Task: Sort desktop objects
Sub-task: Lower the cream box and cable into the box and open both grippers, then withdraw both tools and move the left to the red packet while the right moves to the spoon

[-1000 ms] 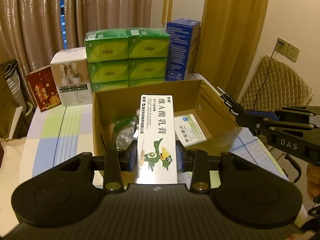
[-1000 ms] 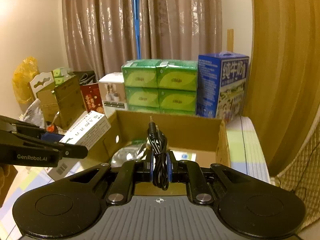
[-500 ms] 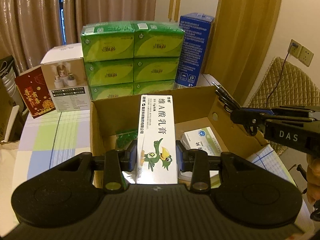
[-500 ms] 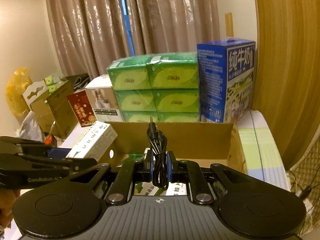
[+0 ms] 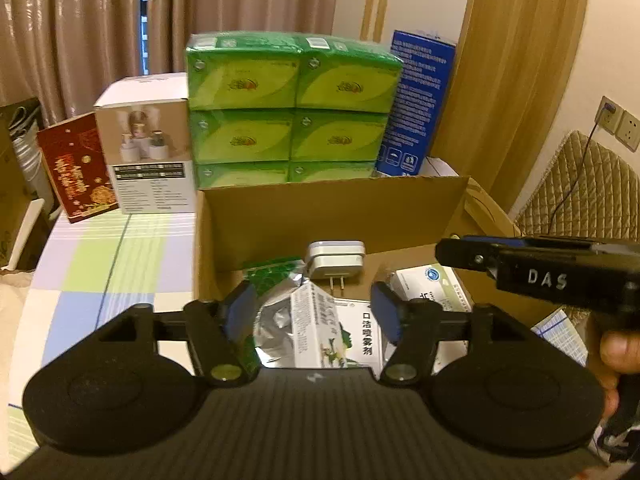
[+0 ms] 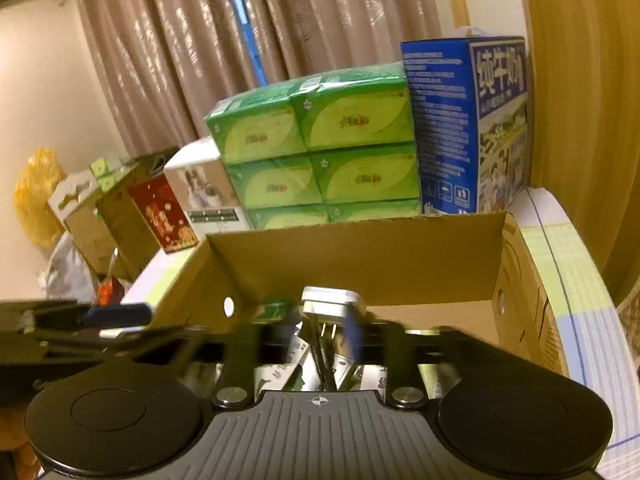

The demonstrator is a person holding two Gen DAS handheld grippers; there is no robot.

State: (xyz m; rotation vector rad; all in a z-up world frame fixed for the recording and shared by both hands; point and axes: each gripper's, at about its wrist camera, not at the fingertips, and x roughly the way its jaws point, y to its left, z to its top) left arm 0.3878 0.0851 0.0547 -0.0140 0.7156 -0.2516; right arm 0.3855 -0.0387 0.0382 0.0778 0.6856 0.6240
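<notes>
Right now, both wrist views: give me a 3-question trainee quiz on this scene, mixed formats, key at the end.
1. True or false: the left gripper is clamped on a box.
2. Multiple choice: the white plug adapter sits (A) on the checked tablecloth, (B) inside the cardboard box, (C) on top of the green tissue packs.
3. Fill in: directly behind the cardboard box's far wall stand the green tissue packs, and to their right stands a tall ____ carton.

Key:
1. False. Its jaws stand apart with nothing between them; the boxes below lie in the cardboard box.
2. B.
3. Blue.
</notes>
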